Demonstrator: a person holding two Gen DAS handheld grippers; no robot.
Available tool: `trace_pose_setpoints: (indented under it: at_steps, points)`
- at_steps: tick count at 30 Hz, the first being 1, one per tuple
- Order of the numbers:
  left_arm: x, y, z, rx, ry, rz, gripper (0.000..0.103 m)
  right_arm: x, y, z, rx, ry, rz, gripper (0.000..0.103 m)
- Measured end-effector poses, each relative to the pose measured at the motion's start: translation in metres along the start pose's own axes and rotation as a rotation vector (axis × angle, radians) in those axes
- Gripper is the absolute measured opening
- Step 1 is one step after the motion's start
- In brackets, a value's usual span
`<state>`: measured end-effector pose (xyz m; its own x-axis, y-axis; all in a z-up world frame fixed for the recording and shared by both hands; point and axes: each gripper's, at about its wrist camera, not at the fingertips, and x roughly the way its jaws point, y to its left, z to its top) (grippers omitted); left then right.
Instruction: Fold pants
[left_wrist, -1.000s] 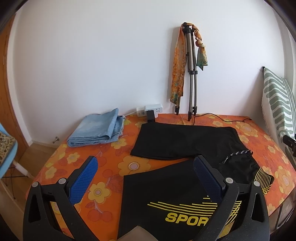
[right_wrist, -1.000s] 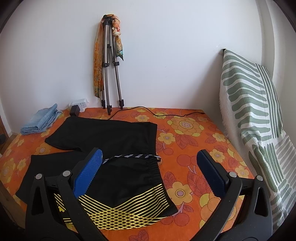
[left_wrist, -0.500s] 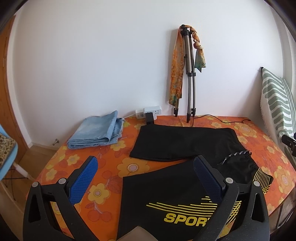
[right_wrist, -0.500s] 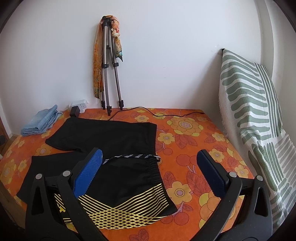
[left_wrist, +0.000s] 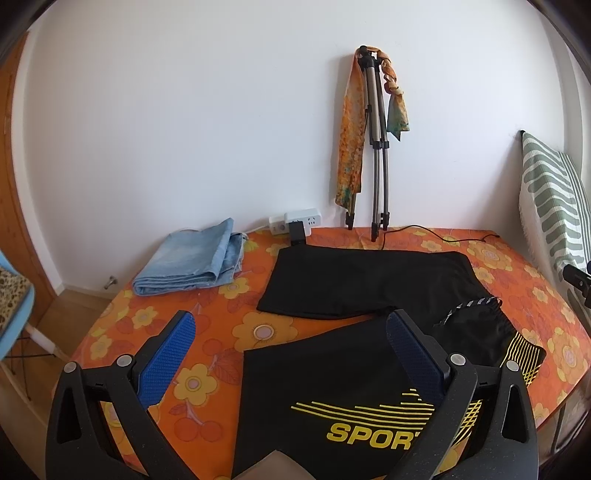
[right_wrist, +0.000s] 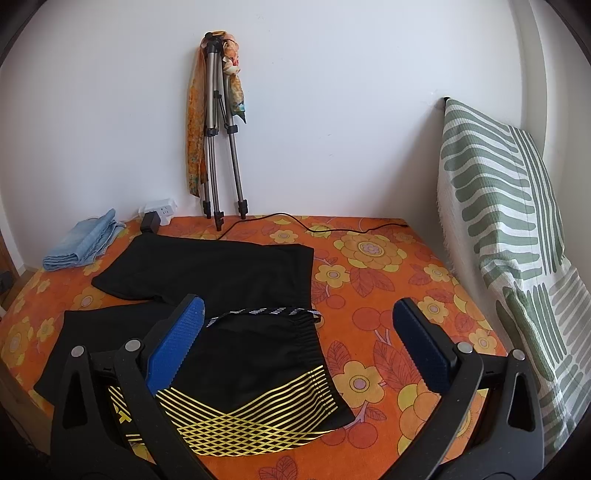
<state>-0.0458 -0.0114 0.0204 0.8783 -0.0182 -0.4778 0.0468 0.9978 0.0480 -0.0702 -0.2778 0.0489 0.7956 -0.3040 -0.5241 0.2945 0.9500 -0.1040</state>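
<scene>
Black sport pants (left_wrist: 332, 373) with yellow stripes and yellow "SPORT" lettering lie spread flat on an orange flowered tablecloth (left_wrist: 155, 314), legs pointing left, waistband to the right. In the right wrist view the pants (right_wrist: 251, 354) show their elastic waistband and yellow lattice print. My left gripper (left_wrist: 291, 343) is open and empty, hovering above the near leg's end. My right gripper (right_wrist: 299, 325) is open and empty, hovering above the waistband end.
Folded light-blue jeans (left_wrist: 192, 262) lie at the back left. A white power strip (left_wrist: 295, 221), a cable and a folded tripod (left_wrist: 376, 147) with a scarf stand against the wall. A green striped cushion (right_wrist: 509, 236) leans at the right edge.
Both grippers have risen or tilted slightly; the scene has shifted a little down in view. Both stay open and the pants have not moved.
</scene>
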Motion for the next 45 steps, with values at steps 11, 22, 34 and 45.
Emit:
trace_pose_setpoints:
  at_steps: [11, 22, 34, 45]
  points:
    - [0.003, 0.0, 0.0, 0.005, 0.005, -0.009, 0.103, 0.0, 0.003, 0.002, -0.01, -0.009, 0.017, 0.103]
    - [0.046, 0.026, 0.007, -0.07, 0.083, -0.041, 0.101, 0.031, -0.019, 0.009, 0.015, -0.005, 0.047, 0.103]
    - [0.1, 0.045, 0.024, -0.11, 0.203, -0.107, 0.08, 0.087, -0.056, 0.024, 0.104, 0.138, 0.151, 0.103]
    - [0.176, 0.071, 0.069, -0.107, 0.331, -0.191, 0.075, 0.169, -0.071, 0.076, 0.075, 0.232, 0.289, 0.09]
